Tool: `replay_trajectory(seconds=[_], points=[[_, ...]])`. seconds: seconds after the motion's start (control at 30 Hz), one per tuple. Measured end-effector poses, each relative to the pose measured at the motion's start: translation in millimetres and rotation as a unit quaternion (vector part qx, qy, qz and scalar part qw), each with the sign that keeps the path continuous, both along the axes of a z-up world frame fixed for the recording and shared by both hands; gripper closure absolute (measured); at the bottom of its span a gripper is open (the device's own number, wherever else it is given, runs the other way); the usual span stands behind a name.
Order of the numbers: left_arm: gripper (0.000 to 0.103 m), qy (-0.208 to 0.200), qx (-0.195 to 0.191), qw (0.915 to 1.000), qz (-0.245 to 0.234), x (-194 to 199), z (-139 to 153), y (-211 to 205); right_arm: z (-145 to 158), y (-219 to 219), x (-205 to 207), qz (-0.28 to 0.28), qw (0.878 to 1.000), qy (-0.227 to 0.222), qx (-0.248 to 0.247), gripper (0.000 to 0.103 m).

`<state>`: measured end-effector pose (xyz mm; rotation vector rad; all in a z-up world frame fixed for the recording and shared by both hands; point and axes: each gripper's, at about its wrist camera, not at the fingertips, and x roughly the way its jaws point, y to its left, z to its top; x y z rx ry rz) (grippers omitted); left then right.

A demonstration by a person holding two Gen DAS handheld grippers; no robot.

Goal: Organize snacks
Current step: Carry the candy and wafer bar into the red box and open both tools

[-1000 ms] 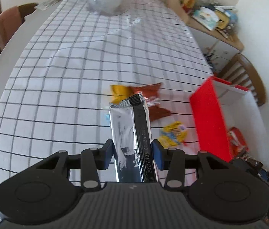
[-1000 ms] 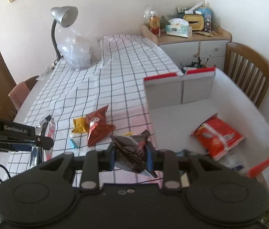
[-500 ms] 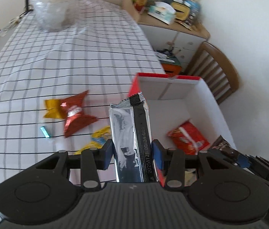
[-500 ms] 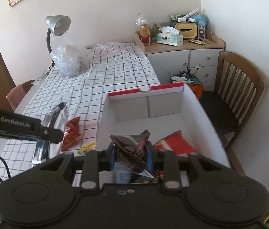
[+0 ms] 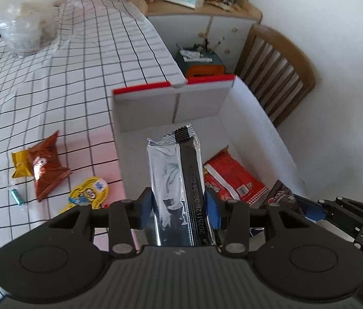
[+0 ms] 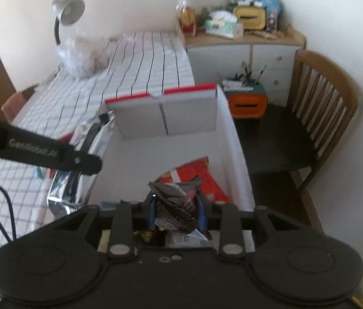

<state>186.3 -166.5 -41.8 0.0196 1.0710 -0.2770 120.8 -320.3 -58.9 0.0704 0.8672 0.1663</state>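
My left gripper is shut on a silver snack packet with a black seam, held over the near left edge of the red-rimmed white box. My right gripper is shut on a dark crumpled snack wrapper, held over the box. A red snack bag lies inside the box, also in the right wrist view. The silver packet and left gripper arm show at the left of the right wrist view. The dark wrapper shows at lower right of the left view.
On the checked tablecloth lie a brown-red snack bag, a gold wrapper, a yellow cartoon packet and a small teal candy. A clear plastic bag sits far back. A wooden chair stands right of the box.
Both grippers have moved right from above the table to over the box, each still holding its snack. The box now fills the middle of both views.
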Motion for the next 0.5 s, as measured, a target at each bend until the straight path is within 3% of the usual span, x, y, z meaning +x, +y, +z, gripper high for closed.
replay_trajectory(seconds=[0.27, 0.5], points=[[0.059, 0.038, 0.049, 0.9981, 0.003, 29.4, -38.6, -19.6, -27.0, 1.6, 23.7, 0.022, 0.999, 0.037, -0.017, 0.073], [0.059, 0.072, 0.068, 0.995, -0.004, 43.3, -57.5, -30.1, -33.4, 5.5, 36.7, 0.037, 0.998, 0.048, -0.023, 0.074]])
